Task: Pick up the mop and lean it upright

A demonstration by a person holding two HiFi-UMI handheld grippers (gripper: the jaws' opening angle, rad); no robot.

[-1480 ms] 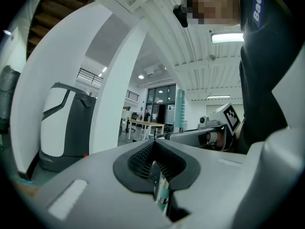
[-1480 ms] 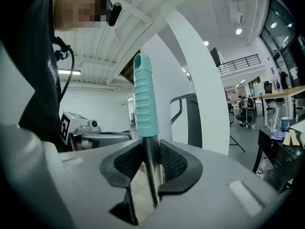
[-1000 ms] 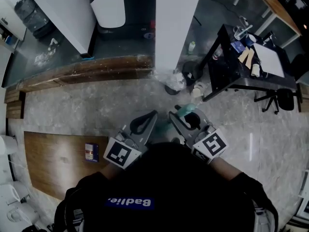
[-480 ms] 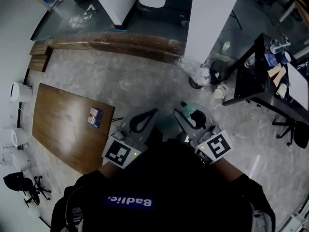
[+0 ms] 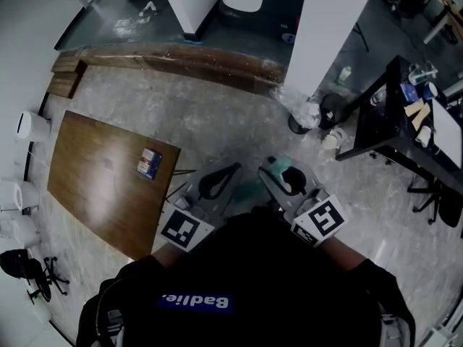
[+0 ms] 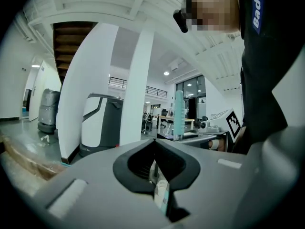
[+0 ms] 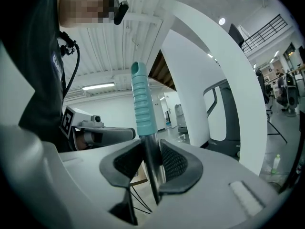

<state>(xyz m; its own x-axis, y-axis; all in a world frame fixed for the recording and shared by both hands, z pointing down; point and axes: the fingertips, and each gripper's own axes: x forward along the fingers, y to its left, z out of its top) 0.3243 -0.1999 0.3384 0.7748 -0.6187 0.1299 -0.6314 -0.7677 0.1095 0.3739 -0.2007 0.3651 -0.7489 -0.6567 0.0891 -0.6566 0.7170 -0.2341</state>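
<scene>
While the right gripper (image 7: 151,152) is clamping the mop handle (image 7: 143,109) (teal, upright, frame centre), the left gripper (image 6: 153,141) is hovering lower centre, jaws together, empty.

Left gripper (image 6: 153,142) jaws together, empty, teal mop handle (image 6: 179,113) upright beyond

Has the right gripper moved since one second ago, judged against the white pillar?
Yes. The right gripper, shut on the mop handle, has swung left: the white pillar, earlier straight ahead of it, now stands to its right.
</scene>
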